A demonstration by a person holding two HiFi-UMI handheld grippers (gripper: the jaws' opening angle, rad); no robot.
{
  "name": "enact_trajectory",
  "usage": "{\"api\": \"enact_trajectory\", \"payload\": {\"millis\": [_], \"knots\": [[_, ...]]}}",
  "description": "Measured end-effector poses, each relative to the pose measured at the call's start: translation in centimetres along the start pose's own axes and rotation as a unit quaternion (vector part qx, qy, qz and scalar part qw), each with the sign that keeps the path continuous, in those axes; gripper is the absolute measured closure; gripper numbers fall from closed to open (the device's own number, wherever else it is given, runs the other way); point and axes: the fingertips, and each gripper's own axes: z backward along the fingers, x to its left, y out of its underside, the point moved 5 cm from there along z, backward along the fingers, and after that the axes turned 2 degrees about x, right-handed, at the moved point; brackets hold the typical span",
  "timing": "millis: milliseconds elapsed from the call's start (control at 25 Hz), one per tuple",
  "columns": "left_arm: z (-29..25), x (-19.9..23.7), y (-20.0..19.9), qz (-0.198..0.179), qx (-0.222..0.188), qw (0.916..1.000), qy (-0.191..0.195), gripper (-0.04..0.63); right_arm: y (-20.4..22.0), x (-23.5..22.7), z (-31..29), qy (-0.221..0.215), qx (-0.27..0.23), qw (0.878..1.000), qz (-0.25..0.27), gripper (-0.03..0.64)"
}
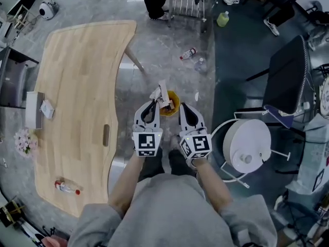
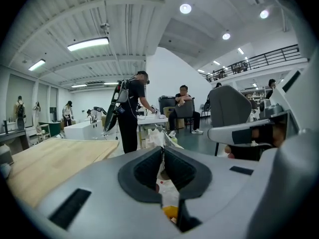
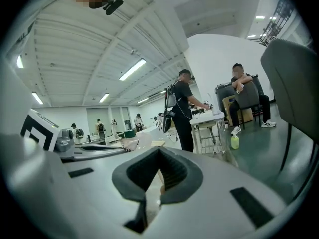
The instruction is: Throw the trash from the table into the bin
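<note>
Left hand-held gripper [image 1: 155,99] is closed on a white crumpled wrapper [image 1: 162,92]. In the left gripper view the sheet runs up through the pinched jaws. The wrapper is at frame centre over the floor [image 1: 169,40], right of the wooden surface [image 1: 82,86]. A yellow round piece [image 1: 172,107] touches the wrapper; can't tell if they're joined. Right hand-held gripper [image 1: 181,107] has its jaws together, tip at that piece's right edge; can't tell if it's pinched. A bottle [image 1: 67,188] lies on the surface, lower left.
</note>
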Motion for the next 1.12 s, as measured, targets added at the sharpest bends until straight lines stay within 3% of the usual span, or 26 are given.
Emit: {"api": "enact_trajectory", "payload": {"millis": [440,1120], "knots": [[-3.5,2.7,3.6,0.010,0.005,0.9991,0.041,0.574,2.1,0.9,-3.2,0.055,-0.001,0.998,-0.008,0.614],[-9.9,-1.6,13.1,0.010,0.020,0.9992,0.032,0.574,13.0,-7.8,-5.0,0.044,0.045,0.998,-0.032,0.614]]}}
